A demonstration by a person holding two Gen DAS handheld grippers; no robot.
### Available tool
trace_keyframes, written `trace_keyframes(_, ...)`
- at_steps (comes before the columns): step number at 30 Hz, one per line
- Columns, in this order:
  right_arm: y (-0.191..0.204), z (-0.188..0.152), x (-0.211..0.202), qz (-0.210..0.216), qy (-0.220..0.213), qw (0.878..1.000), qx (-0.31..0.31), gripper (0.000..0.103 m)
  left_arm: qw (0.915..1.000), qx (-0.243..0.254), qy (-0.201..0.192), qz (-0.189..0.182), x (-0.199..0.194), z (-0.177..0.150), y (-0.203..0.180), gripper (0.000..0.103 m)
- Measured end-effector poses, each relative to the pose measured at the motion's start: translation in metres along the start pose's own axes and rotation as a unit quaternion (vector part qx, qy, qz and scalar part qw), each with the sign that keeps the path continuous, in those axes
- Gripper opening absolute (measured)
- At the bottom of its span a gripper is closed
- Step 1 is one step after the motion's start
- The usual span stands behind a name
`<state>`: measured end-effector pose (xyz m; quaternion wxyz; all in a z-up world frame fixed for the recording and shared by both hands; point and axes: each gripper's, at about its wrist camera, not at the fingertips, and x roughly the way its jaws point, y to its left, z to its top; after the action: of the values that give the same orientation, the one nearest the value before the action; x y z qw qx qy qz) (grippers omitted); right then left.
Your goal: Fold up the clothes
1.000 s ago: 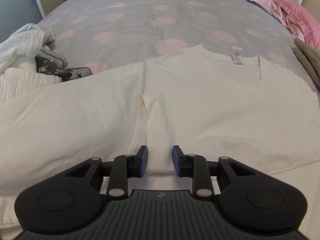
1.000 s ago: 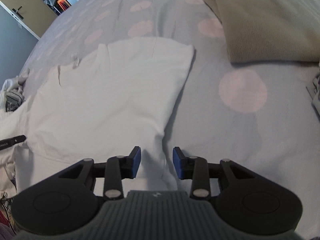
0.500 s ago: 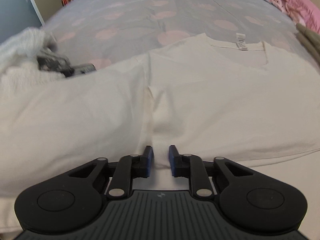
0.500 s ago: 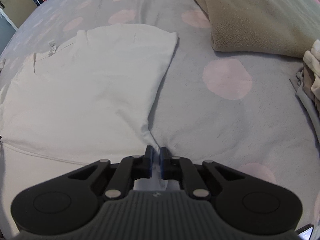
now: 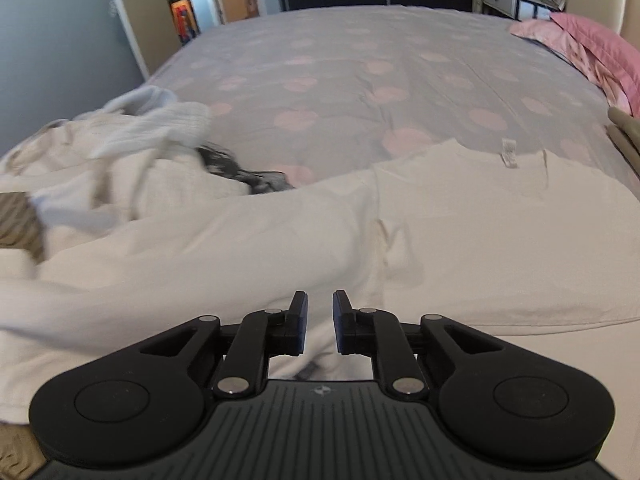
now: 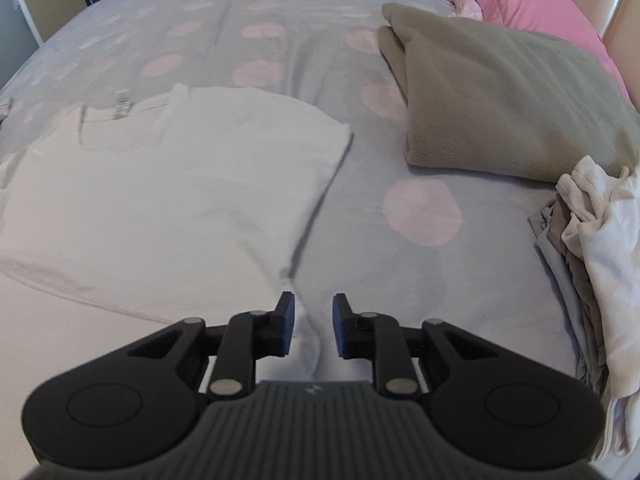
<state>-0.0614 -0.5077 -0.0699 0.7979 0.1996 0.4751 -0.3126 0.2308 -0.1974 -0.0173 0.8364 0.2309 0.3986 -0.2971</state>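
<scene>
On the bed (image 5: 400, 52), a white T-shirt (image 5: 480, 232) lies flat with its neck and label pointing away from both cameras, and its lower part is already doubled up over the chest, so a straight folded edge runs across the near side. The left gripper (image 5: 319, 322) sits low at the seam where the sleeve joins the body, its fingers (image 5: 299, 320) apart with cloth showing in the gap but not pinched. The right gripper (image 6: 311, 326) is at the shirt's near right corner, where a small ridge of fabric rises between its fingers (image 6: 286, 324), which also stand apart.

Half a second ago the right fingers were pressed together on that corner; now they have opened and the corner has dropped back onto the bed. The left fingers have widened a little too, and the left camera now looks higher, taking in the far wall and the loose pile of white laundry (image 5: 120, 168) at the left. I read this as a fold just laid down and let go, with both tools backing off.

The sleeve beside the left gripper still spreads out wide, so the shirt looks only partly folded. A folded olive blanket (image 6: 500, 96) and a small heap of clothes (image 6: 592, 248) lie well to the right.
</scene>
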Motion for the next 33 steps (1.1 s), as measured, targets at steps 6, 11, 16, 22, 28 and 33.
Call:
trace_keyframes(6,0.035,-0.010,-0.027,0.035,-0.018,0.998,-0.043,0.023,0.9978,-0.042,0.009,0.052,-0.033,-0.001,0.056,0.016)
trace_keyframes(11,0.062,-0.015,-0.042,0.046,-0.031,0.995,-0.078,0.027,0.9912,-0.115,0.011,0.066,-0.058,-0.016,0.108,0.018)
trace_keyframes(16,0.082,-0.023,-0.050,0.058,-0.032,0.993,-0.102,0.027,0.9804,-0.176,0.000,0.089,-0.084,-0.040,0.149,0.018)
trace_keyframes(22,0.095,-0.027,-0.055,0.054,-0.037,0.990,-0.127,0.029,0.9570,-0.274,0.005,0.096,-0.088,-0.069,0.196,0.019)
trace_keyframes(28,0.104,-0.028,-0.056,0.051,-0.035,0.988,-0.140,0.029,0.9207,-0.387,-0.014,0.048,-0.081,-0.088,0.224,0.022)
trace_keyframes(33,0.114,-0.031,-0.058,0.044,-0.039,0.985,-0.162,0.031,0.8944,-0.444,-0.044,0.023,-0.082,-0.094,0.235,0.023)
